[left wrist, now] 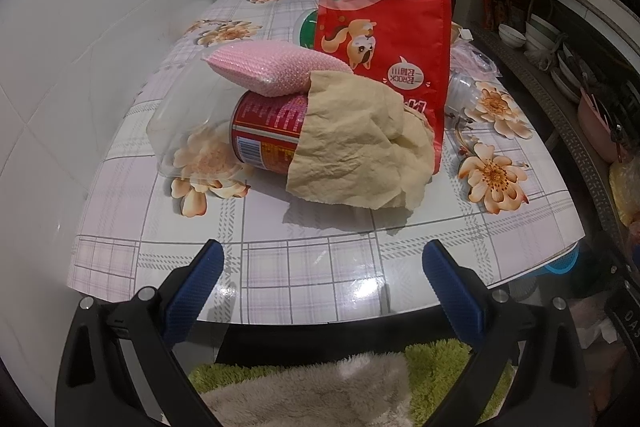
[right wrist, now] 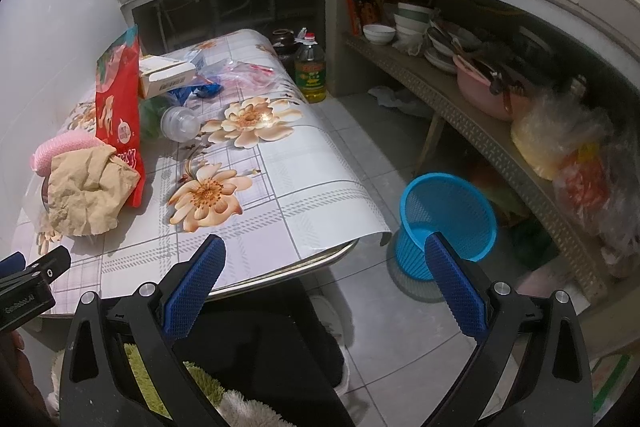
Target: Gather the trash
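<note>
- While both grippers, left gripper (left wrist: 320,267) and right gripper (right wrist: 324,263), are held wide open and empty, the crumpled paper (left wrist: 352,143) is approached first.
- It lies draped over the red can (left wrist: 268,131) on the table (left wrist: 320,263).
- The blue basket (right wrist: 448,215) is kept as the drop point.

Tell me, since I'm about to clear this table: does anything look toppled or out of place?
Yes. A clear bottle with a red label lies on its side on the table, with a crumpled beige paper draped over it and a pink sponge perched on top. The blue basket sits tilted on the floor.
</note>
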Action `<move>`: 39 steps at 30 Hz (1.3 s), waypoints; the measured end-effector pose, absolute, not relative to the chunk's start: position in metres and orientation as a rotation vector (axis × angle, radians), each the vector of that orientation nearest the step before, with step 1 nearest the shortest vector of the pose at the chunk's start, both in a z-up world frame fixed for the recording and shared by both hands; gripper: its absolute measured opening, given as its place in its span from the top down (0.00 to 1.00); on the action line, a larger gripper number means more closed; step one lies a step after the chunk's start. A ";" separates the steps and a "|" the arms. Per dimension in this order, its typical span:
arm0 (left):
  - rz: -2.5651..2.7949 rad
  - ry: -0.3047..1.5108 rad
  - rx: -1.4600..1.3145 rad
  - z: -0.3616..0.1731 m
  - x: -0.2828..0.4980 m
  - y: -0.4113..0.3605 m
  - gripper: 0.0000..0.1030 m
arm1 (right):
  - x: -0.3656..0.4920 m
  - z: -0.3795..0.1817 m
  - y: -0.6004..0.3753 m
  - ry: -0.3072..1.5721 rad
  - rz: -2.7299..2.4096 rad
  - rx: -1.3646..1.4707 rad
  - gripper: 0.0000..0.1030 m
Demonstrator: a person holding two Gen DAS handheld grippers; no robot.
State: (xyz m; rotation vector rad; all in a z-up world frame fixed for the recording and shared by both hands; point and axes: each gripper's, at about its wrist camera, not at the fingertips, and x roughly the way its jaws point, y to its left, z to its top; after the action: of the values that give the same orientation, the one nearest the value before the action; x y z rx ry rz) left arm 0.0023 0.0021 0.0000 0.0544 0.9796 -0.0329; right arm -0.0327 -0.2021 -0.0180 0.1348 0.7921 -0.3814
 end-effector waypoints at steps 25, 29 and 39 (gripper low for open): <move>-0.024 0.986 0.066 -0.003 0.004 0.001 0.06 | -0.032 -0.020 -0.201 0.796 -0.375 0.147 0.07; -0.023 0.986 0.067 -0.004 0.004 0.002 0.06 | -0.032 -0.020 -0.202 0.796 -0.374 0.151 0.07; -0.021 0.993 0.074 -0.007 0.004 0.001 0.06 | -0.033 -0.021 -0.202 0.799 -0.372 0.158 0.07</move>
State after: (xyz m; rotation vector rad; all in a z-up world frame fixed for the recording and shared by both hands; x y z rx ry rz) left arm 0.0042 0.0011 -0.0074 0.0737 0.9931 -0.0206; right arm -0.0329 -0.2017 -0.0211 0.1576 0.7990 -0.3717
